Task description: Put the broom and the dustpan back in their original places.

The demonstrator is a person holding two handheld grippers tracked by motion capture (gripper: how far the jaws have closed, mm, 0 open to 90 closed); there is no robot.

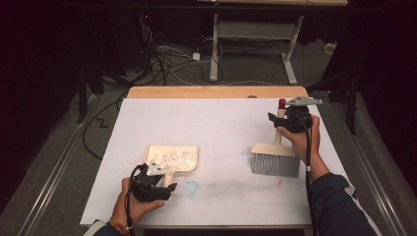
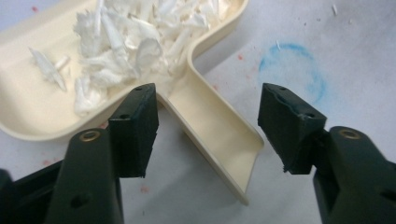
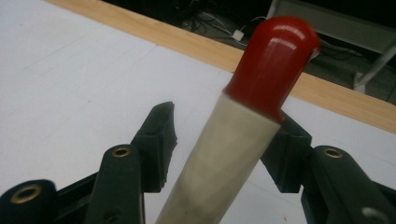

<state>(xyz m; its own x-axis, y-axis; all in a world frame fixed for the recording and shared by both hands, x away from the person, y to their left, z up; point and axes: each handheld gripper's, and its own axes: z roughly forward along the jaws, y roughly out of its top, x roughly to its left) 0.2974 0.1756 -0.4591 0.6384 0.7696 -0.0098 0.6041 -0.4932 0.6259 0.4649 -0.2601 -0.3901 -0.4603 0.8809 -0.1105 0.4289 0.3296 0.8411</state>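
I had the dustpan [image 1: 173,158] lying flat on the white table [image 1: 221,123], its tray heaped with white paper scraps [image 2: 126,42], and I took the sweeping itself to be finished, with the step in hand being the change from brushing to carrying the load off. My left gripper [image 2: 205,128] sat at the near end of the dustpan, its jaws spread wide with the cream handle [image 2: 217,140] lying between them but touched by neither, so nothing was held there yet. My right gripper [image 3: 219,149] was well to the right of the dustpan and a little farther from me, around the brush [image 1: 276,160], whose grey bristles rested on the table; its one jaw pressed the pale shaft just below the red cap [image 3: 273,60], the other stood slightly off it, so the hold looked loose or just easing. A blue ring mark [image 2: 292,67] lay just right of the dustpan's handle. Next, I judged, the left jaws needed to close squarely on that handle and lift level, or the scraps would slide off the open front edge.
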